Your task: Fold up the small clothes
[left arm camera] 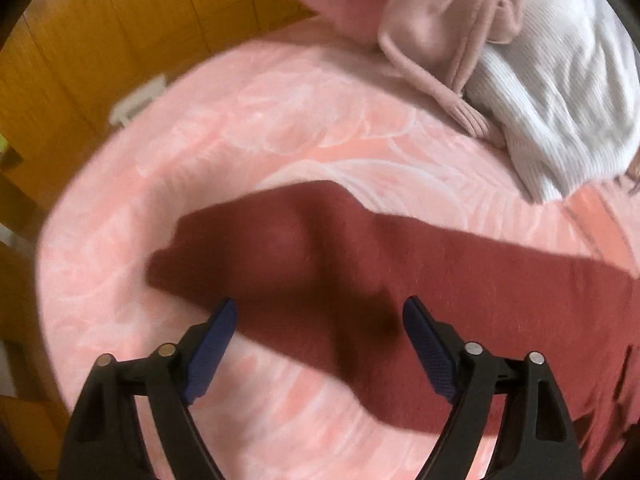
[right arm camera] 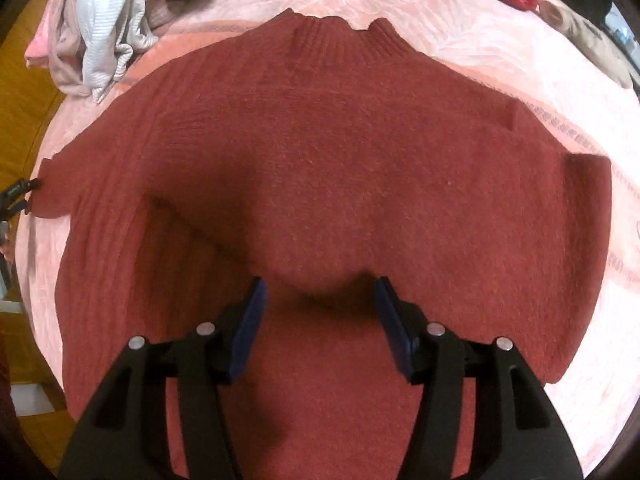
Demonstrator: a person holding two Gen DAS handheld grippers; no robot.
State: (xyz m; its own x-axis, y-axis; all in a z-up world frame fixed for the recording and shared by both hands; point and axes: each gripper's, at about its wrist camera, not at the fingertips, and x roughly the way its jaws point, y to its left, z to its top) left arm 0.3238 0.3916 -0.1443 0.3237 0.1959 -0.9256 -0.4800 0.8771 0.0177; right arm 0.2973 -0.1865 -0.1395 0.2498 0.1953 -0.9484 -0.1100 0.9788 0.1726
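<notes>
Here your left claw [left arm camera: 318, 312] hangs with its jaws wide apart and nothing between them, over the end of the dark red sweater's [right arm camera: 320, 168] sleeve [left arm camera: 256, 256], which reaches toward the bed's left edge. The sweater lies spread on the pink bedspread [left arm camera: 248, 120], collar toward the far side. Your right claw [right arm camera: 320, 296] stands over the sweater's middle, jaws apart, pads clear of the knit, just before a small raised bump in the cloth.

If you pinch there, you may catch both layers, or only that bump, and drag the whole body askew. On the left, a shallow bite on the cuff could slip off the loose knit.

The left view is blurred, so the cuff's edge is hard to place. The hem is hidden under your right claw. The heap of pale clothes [left arm camera: 540, 80] at the far edge is cut off.
</notes>
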